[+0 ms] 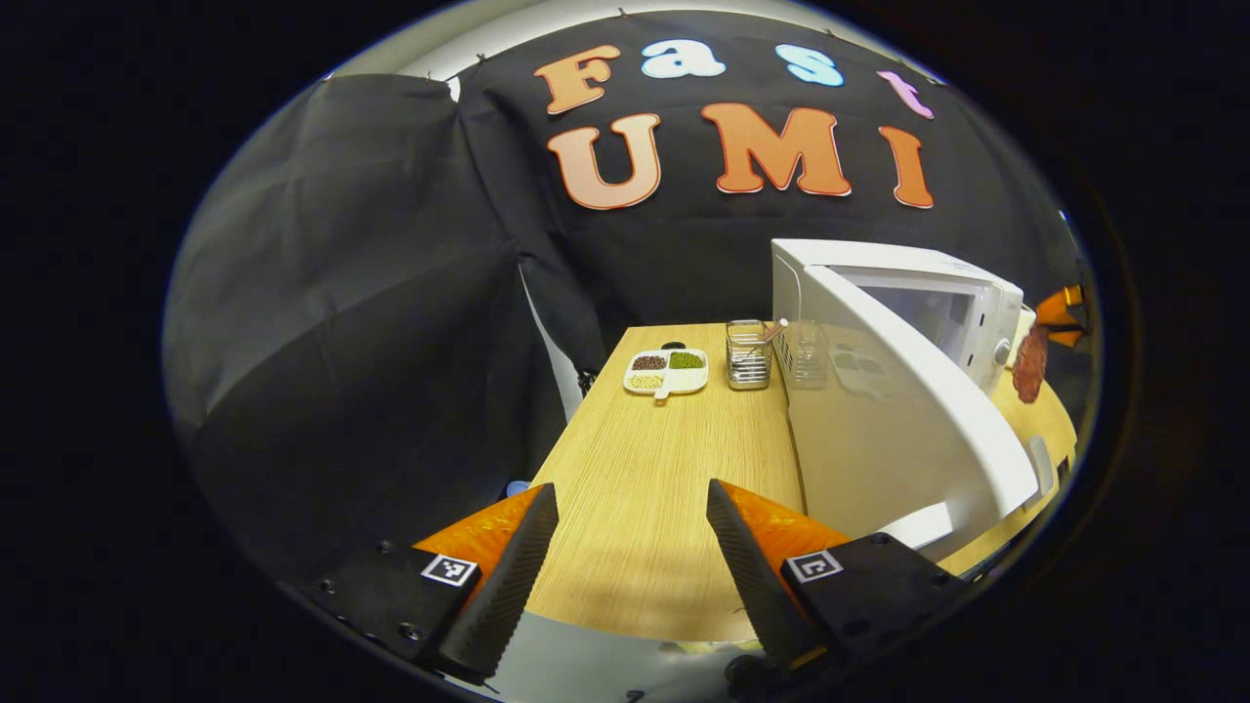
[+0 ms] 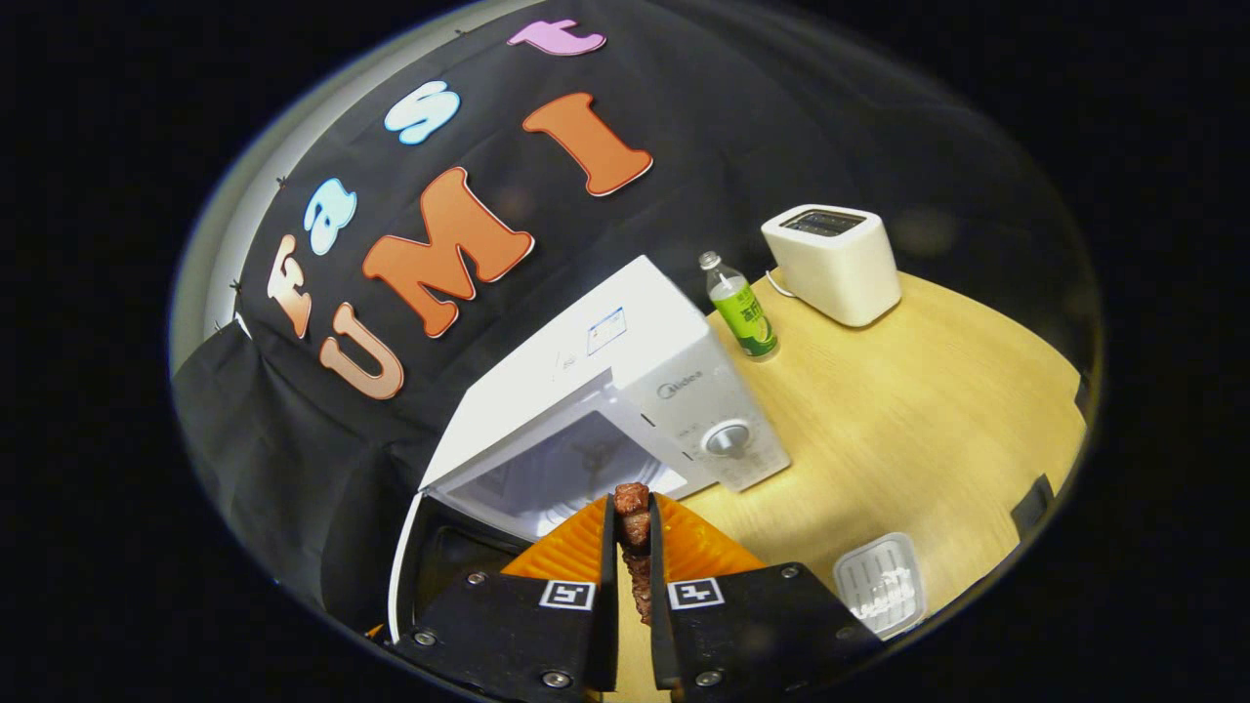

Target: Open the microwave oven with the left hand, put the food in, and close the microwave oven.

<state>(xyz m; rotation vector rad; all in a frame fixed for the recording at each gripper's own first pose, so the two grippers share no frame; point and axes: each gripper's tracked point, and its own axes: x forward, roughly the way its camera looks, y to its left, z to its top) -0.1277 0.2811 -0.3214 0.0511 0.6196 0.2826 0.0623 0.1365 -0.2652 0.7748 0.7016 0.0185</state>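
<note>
The white microwave [image 1: 937,293] stands on the wooden table with its door [image 1: 908,430] swung wide open toward me. My left gripper [image 1: 630,503] is open above the table, left of the door, holding nothing. At the far right edge of the left gripper view a reddish-brown piece of meat [image 1: 1028,363] hangs from the other gripper in front of the microwave. In the right gripper view my right gripper [image 2: 632,510] is shut on that piece of meat [image 2: 633,517], just before the open cavity of the microwave [image 2: 625,391]. The door [image 2: 430,566] shows at lower left.
A divided white dish of beans [image 1: 667,371] and a wire utensil holder [image 1: 749,353] stand at the table's far end. A green bottle [image 2: 742,308] and a white toaster [image 2: 835,249] sit beyond the microwave. A clear lidded box [image 2: 879,583] lies near the table's front edge.
</note>
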